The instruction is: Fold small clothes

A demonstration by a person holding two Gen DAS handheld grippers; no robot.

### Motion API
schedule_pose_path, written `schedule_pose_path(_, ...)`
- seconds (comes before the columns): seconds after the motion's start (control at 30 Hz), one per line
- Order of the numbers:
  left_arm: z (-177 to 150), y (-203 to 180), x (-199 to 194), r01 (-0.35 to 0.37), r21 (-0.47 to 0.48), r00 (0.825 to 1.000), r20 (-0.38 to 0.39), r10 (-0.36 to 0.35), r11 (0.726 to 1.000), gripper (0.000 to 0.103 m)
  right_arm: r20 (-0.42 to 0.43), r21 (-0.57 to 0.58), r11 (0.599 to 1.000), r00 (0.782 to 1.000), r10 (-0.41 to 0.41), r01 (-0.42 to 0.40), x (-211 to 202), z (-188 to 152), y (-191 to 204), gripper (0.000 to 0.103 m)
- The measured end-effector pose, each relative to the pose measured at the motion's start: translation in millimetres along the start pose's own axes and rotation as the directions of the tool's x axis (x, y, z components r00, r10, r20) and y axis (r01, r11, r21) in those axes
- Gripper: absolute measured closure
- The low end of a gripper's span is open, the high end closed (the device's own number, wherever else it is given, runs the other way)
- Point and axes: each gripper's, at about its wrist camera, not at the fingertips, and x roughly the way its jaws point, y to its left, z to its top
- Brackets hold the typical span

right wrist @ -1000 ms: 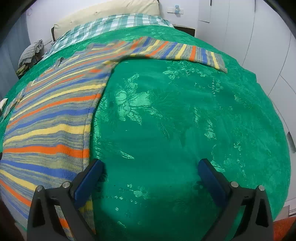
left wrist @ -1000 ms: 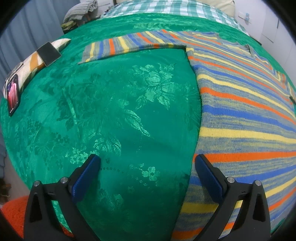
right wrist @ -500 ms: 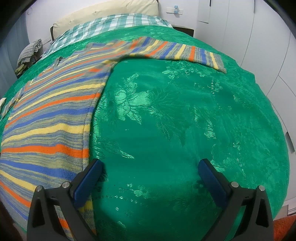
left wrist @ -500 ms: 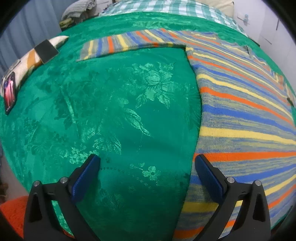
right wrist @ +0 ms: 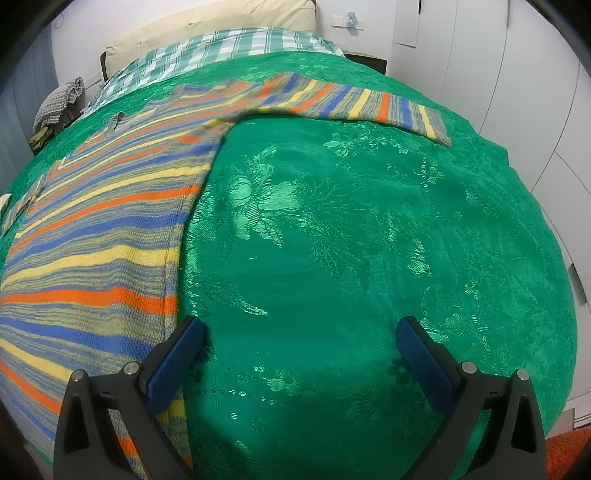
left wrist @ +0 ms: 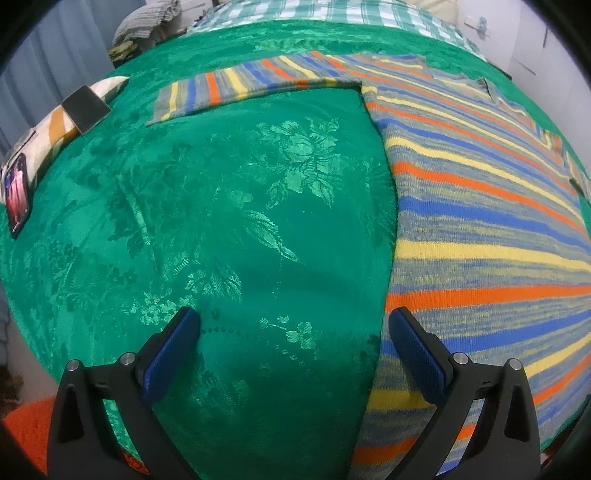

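A striped knit sweater (left wrist: 480, 206) in orange, blue, yellow and grey lies flat on a green floral bedspread (left wrist: 240, 221), sleeves spread out. Its left sleeve (left wrist: 229, 86) reaches across the far side. In the right wrist view the sweater body (right wrist: 99, 240) fills the left and the other sleeve (right wrist: 362, 105) runs to the right. My left gripper (left wrist: 293, 325) is open and empty above the spread, its right finger over the sweater's side edge. My right gripper (right wrist: 299, 332) is open and empty, its left finger at the sweater's other side edge.
A phone (left wrist: 16, 194) and a dark card (left wrist: 85, 107) lie on a patterned cloth at the bed's left edge. A plaid sheet (right wrist: 221, 51) and a cream pillow (right wrist: 207, 26) lie at the head. White cupboards (right wrist: 517, 74) stand right. Orange rug (left wrist: 22, 435) lies below.
Both views have shifted slightly: the left gripper has drifted a little forward and the right a little toward the sweater. The sweater lies as before. Both grippers stay open.
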Motion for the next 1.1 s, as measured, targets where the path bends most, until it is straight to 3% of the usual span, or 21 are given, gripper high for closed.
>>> schedule_pose_path(1.1,-3.3,-1.8,0.5,-0.018,-0.007,0.999,0.031,0.018,1.000,0.000,0.006,0.001,1.000,1.000,-0.006,0.006,0.2,1.1,-1.9,0.000)
